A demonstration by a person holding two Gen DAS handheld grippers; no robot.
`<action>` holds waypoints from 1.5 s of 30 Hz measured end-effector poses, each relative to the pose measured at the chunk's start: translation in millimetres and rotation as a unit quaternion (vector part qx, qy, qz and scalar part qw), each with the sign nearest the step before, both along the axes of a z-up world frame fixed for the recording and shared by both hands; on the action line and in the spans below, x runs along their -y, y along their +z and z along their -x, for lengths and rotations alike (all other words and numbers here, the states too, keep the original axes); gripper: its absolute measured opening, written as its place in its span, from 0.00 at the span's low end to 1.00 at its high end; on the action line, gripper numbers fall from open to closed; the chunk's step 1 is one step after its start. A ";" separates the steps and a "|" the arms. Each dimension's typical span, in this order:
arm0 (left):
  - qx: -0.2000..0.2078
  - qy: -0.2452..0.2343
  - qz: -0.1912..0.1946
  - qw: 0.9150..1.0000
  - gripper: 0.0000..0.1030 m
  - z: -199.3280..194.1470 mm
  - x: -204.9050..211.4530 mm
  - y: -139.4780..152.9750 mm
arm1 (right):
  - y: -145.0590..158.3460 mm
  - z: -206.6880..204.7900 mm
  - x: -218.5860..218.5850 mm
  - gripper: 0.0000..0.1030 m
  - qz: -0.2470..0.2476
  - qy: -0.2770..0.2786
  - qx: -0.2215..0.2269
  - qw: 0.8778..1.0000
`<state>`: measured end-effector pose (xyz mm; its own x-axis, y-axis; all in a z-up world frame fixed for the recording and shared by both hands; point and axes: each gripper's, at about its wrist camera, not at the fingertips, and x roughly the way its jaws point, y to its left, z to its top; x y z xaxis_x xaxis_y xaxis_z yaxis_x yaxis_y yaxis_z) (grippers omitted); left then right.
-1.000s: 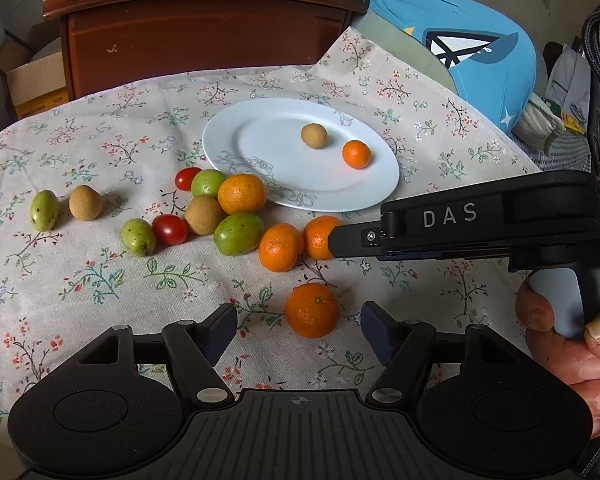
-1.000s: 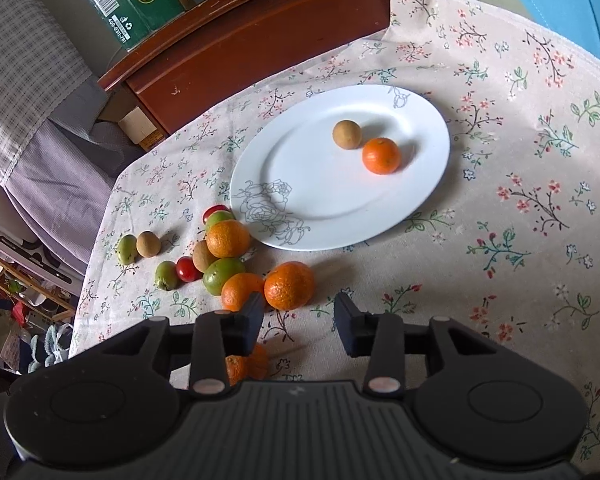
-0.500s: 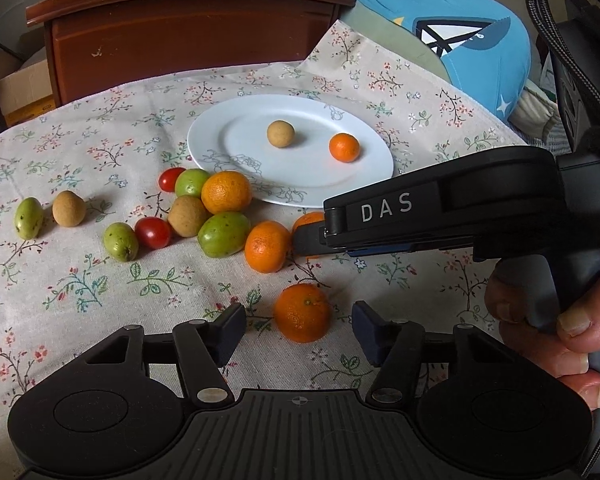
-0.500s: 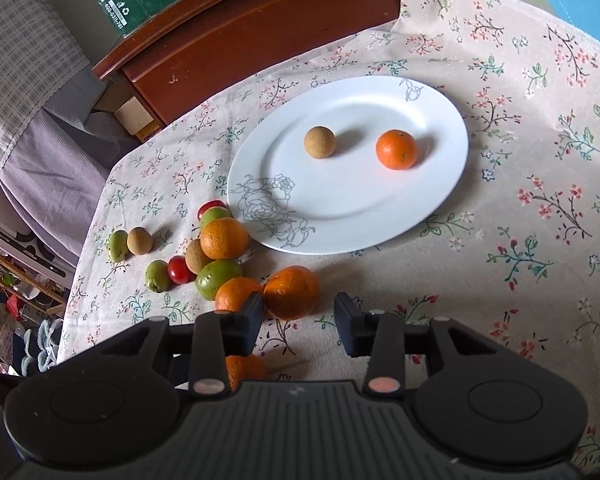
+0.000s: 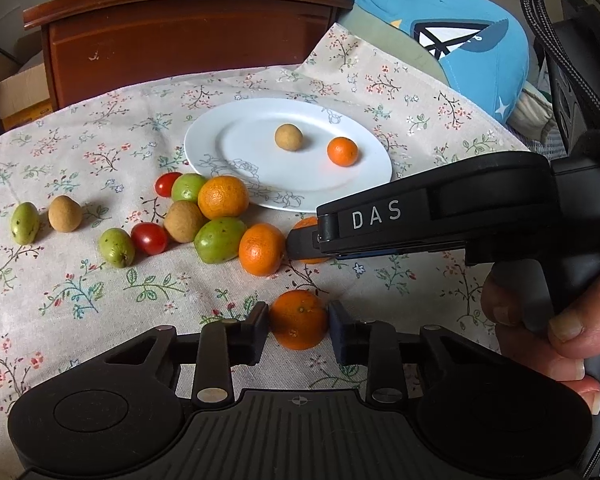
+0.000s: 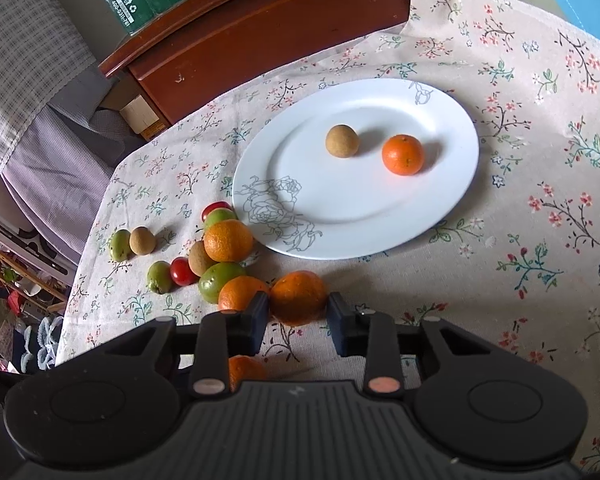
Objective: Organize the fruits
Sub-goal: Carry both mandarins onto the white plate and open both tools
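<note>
1. The left gripper (image 5: 299, 330) is down on the tabletop (image 5: 80, 292), its fingers (image 5: 256, 330) closing around a lone orange (image 5: 299, 325) at six o'clock of the left wrist view; both pads look to be on its skin.
2. The right gripper (image 6: 298, 322) has its fingers (image 6: 258, 318) closing too, with a second orange (image 6: 299, 297) between the tips, pads touching its sides.
3. That second orange touches another orange (image 6: 240, 292) at its nine o'clock, at the edge of the loose fruit pile (image 6: 216, 256).
4. The white plate (image 6: 452, 200) lies at twelve o'clock of the right gripper, carrying a small orange (image 6: 403, 154) and a brown round fruit (image 6: 342, 141), close together but apart.
5. Out at nine o'clock of the pile, a green fruit (image 5: 25, 223) and a brown one (image 5: 64, 213) lie as a pair.
6. A person's hand (image 5: 540, 328) grips the right tool's handle at three o'clock.
</note>
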<state>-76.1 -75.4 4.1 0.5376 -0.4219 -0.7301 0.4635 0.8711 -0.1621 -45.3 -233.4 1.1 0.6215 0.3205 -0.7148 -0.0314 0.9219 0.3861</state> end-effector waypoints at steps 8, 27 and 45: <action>0.019 0.020 0.013 1.000 0.28 0.7 -11.5 14.0 | 12.1 4.9 1.5 0.31 -0.004 -0.002 0.019 1.000; 0.039 0.060 0.058 0.996 0.28 -37.1 -38.4 57.4 | 50.4 6.8 18.3 0.31 -0.034 -0.015 0.059 0.998; 0.038 0.027 0.044 0.998 0.28 -94.3 -26.2 62.2 | 54.6 -20.7 39.9 0.31 -0.039 -0.017 0.045 0.998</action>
<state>18.2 -49.1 66.2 0.6132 -0.4517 -0.6480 0.4302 0.8790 -0.2055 -24.6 -273.3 55.7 0.6931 0.3506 -0.6298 -0.0383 0.8904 0.4535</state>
